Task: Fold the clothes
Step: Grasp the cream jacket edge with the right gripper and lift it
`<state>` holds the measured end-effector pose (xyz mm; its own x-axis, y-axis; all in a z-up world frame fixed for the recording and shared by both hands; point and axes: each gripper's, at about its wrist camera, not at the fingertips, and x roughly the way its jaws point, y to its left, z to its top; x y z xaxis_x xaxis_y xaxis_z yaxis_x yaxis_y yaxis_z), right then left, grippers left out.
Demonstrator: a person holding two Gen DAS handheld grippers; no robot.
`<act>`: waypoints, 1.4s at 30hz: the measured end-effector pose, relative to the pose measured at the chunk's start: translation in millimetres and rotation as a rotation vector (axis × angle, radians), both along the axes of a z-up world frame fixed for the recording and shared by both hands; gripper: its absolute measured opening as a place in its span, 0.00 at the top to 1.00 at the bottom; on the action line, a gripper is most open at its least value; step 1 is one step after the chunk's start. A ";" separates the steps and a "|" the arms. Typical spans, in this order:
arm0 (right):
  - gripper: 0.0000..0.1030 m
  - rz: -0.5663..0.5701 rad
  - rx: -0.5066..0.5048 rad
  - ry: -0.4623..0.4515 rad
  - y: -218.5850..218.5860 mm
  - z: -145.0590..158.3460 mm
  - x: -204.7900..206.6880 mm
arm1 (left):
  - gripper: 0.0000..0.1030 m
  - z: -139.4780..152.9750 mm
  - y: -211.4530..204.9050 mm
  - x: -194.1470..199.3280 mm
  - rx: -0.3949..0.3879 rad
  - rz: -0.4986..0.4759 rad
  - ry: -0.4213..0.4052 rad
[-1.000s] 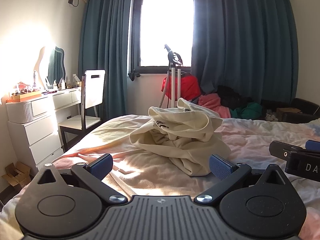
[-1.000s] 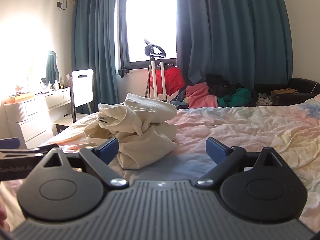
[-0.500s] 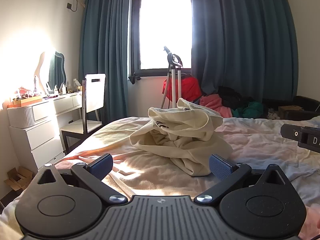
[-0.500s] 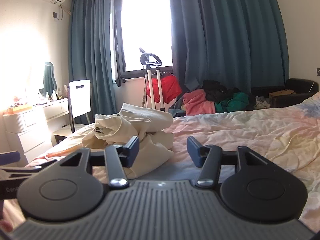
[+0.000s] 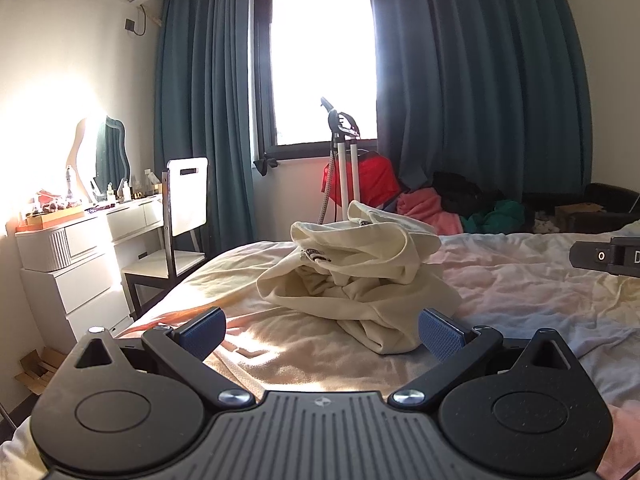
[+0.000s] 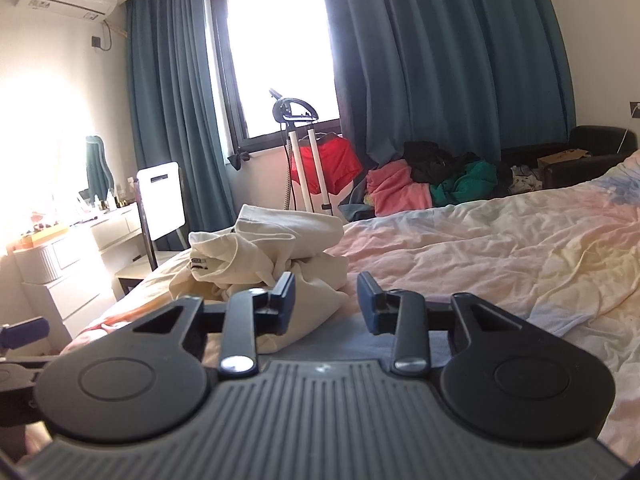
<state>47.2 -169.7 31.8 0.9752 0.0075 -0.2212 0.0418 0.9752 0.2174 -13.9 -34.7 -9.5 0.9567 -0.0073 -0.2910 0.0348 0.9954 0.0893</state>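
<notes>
Left gripper (image 5: pixel 322 330): jaws spread wide and empty, low over the bed (image 5: pixel 520 280), much as a second ago
Cream garment (image 5: pixel 360 268): crumpled heap on the bed, just ahead of both grippers, untouched and unmoved
Right gripper (image 6: pixel 326 300): jaws have narrowed from wide to a modest gap, gripping nothing; its left pad sits in front of the garment's (image 6: pixel 256 252) near edge
Change: both views have tilted up, showing more ceiling
Meaning: likely lining up a first pinch; folding not begun

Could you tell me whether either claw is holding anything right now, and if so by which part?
Nothing is held. The left claw and right claw are both open and empty, short of the crumpled cream garment on the bed.
</notes>
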 end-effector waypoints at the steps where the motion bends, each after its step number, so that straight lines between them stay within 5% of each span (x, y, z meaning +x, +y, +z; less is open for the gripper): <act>1: 0.66 0.002 0.008 -0.004 -2.5 0.8 -1.2 | 0.00 3.5 -1.6 0.3 -0.001 -0.001 0.016; 6: 0.67 -0.013 0.033 -0.012 -14.3 2.4 -4.1 | 0.00 33.4 -7.2 -11.4 -0.019 -0.002 -0.045; 15: 0.64 -0.061 0.048 0.009 -25.9 -8.6 4.4 | 0.00 45.4 -3.2 30.8 -0.050 -0.010 0.024; 18: 0.57 -0.066 0.059 0.046 -27.5 -16.4 11.5 | 0.00 30.7 13.0 36.6 -0.061 0.061 0.016; 22: 0.26 -0.025 0.114 0.050 -21.9 -30.5 22.1 | 0.00 15.1 30.7 30.4 -0.022 0.087 -0.024; 27: 0.24 0.087 0.141 0.097 10.4 -26.5 79.8 | 0.00 8.4 50.0 30.4 -0.045 0.045 -0.041; 33: 0.25 0.173 -0.059 -0.034 73.2 -1.0 159.0 | 0.00 -20.0 75.5 44.9 -0.112 0.028 -0.014; 42: 0.27 0.125 -0.450 0.158 137.1 -30.1 279.5 | 0.00 -49.0 118.0 76.7 -0.235 0.131 0.078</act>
<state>326.7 -32.6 1.7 0.9270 -0.0079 -0.3750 -0.0832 0.9705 -0.2261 62.8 83.3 -58.5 0.9286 0.0389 -0.3690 -0.0977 0.9850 -0.1421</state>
